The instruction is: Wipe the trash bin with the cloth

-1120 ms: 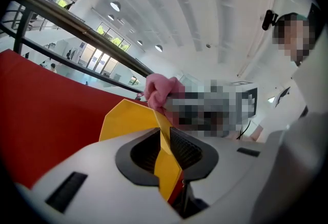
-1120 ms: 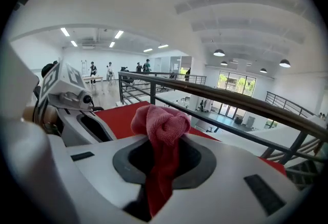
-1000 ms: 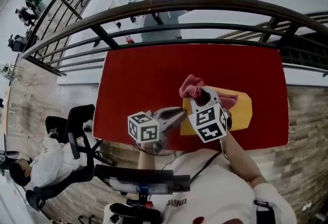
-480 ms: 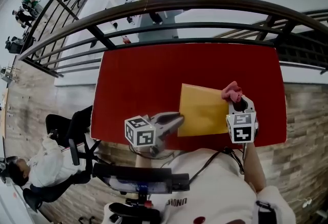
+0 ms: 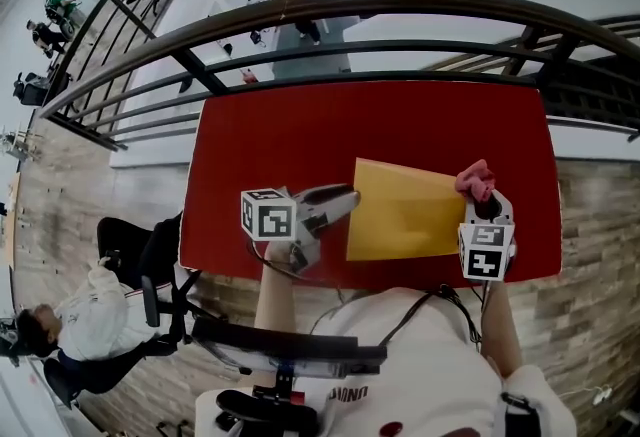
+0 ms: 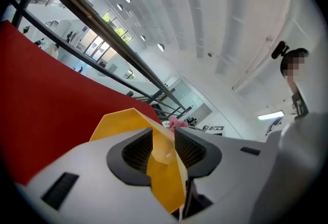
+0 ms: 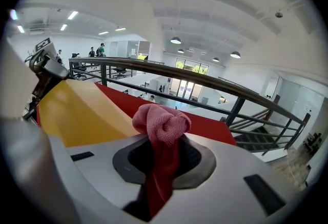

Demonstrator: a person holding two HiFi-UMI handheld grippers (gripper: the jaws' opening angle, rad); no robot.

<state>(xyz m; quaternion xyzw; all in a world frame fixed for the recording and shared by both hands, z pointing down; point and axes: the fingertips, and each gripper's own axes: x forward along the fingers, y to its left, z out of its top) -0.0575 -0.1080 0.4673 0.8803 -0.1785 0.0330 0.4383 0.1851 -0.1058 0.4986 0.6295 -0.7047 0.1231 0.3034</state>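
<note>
**Head view: bin between the two grippers, cloth at its right end**

Head view shows the yellow trash bin [image 5: 400, 210] lying on the red desk [image 5: 290, 140]. Its long axis runs left to right across my picture. The left gripper [image 5: 343, 198] is at its left end and the right gripper [image 5: 482, 203] just beside its right end.

The left fingers have just been opening. In the left gripper view the bin's yellow edge stands between them, but I judge they no longer clamp it: spread, with the wall loose in the gap.

The right fingers are pinched on the pink cloth [image 5: 475, 179]. It bunches into a knot above them and hangs down between the pads in the right gripper view.

The coming move turns on this: the cloth hand is the nearer one to any wipeable face, and the bin's broad yellow side lies to its left and slightly ahead. A sweep leftward along the long axis looks like the natural stroke. With the left grip slack, I'd expect the bin to slide under the cloth unless it is re-held.

As for contents, no view looks into the bin, so I cannot say whether anything is inside.
</note>
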